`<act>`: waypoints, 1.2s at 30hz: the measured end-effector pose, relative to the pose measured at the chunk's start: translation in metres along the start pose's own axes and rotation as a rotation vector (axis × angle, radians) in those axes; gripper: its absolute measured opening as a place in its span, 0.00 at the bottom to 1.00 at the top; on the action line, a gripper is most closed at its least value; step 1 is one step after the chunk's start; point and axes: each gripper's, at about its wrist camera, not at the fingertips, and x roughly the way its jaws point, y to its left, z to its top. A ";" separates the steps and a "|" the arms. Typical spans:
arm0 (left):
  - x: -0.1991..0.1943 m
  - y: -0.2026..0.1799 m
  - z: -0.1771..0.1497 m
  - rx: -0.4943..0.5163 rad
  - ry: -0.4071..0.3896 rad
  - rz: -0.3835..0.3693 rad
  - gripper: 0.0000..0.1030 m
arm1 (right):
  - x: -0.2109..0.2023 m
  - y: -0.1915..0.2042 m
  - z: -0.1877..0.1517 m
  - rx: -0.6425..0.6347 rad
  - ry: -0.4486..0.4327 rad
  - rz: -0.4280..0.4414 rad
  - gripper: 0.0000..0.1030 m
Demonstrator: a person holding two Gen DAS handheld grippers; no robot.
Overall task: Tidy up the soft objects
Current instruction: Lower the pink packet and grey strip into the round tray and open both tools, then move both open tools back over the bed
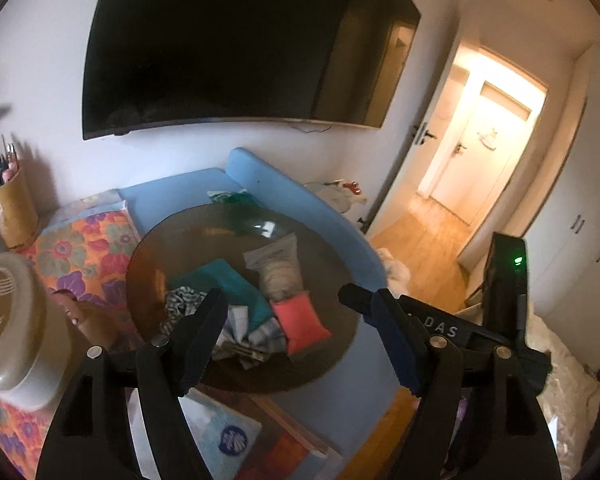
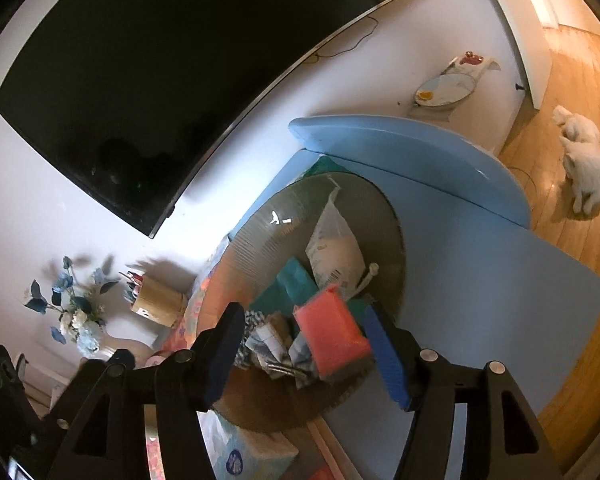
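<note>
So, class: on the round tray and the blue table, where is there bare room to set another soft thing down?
Free: the far-left part of the round tray, behind the teal cloth, and the blue table right of the tray. Crowded: the tray's near side, where the coral cushion, checked cloths and white pouch pile together.
</note>
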 end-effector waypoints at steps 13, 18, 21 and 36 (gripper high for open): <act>-0.131 0.033 -0.025 -0.029 -0.123 0.024 0.71 | -0.052 0.051 -0.070 -0.184 0.032 0.027 0.60; -0.192 0.074 -0.038 -0.046 -0.172 0.248 0.71 | -0.064 0.105 -0.106 -0.336 0.040 0.090 0.61; -0.229 0.110 -0.048 -0.059 -0.185 0.408 0.71 | -0.069 0.145 -0.131 -0.464 0.057 0.129 0.61; -0.288 0.288 -0.140 -0.285 -0.122 0.813 0.78 | -0.019 0.302 -0.265 -0.948 0.122 0.165 0.85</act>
